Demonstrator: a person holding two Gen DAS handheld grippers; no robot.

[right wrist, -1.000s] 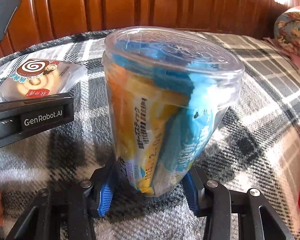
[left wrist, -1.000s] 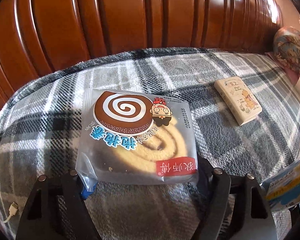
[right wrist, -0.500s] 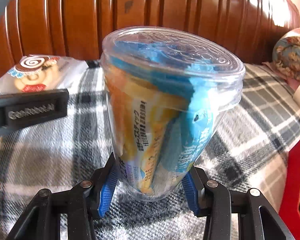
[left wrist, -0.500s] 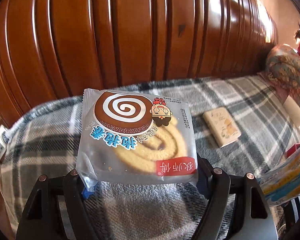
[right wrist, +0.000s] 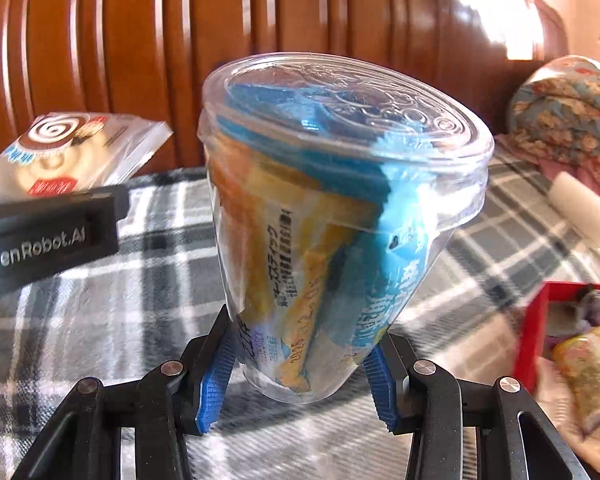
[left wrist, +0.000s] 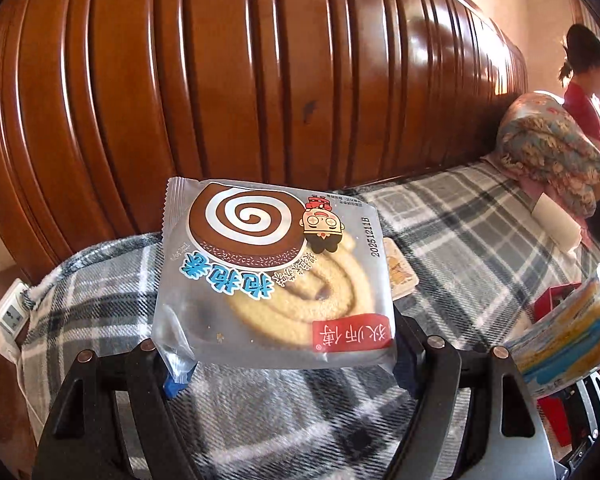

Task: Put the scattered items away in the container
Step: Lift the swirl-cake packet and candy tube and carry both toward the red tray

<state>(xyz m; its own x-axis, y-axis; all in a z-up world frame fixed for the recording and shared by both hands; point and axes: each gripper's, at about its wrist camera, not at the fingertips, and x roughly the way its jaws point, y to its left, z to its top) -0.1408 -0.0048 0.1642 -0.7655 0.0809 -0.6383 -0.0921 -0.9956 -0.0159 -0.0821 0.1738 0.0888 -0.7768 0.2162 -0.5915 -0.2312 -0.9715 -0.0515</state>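
Your left tongs (left wrist: 284,364) are pinching the swirl cake packet (left wrist: 274,276) by its two side edges, and the packet sits flat across the lower middle of the left wrist frame, printed side up, clear of the plaid blanket (left wrist: 452,216) under it. Behind the packet's right edge a small cream box (left wrist: 400,276) lies on the blanket, partly covered. The ribbed wooden headboard (left wrist: 240,64) fills the top of that frame, a folded floral quilt (left wrist: 552,148) rests at the right, and a person in red (left wrist: 588,96) is at the far right edge.

Your right tongs (right wrist: 296,384) are pinching the narrow base of the clear plastic cup (right wrist: 340,208), blue pads pressed against both sides. The cup stands in the centre of the right wrist frame, tilted a little, lid on, with blue and yellow snack sachets (right wrist: 300,264) packed inside it. The same cup shows at the right edge of the left wrist frame.

At the lower right of the right wrist frame you can see the red container (right wrist: 540,316), open, resting on the blanket with a few wrapped items in it. The cake packet appears at the upper left of that frame, above the black body of your left tongs.
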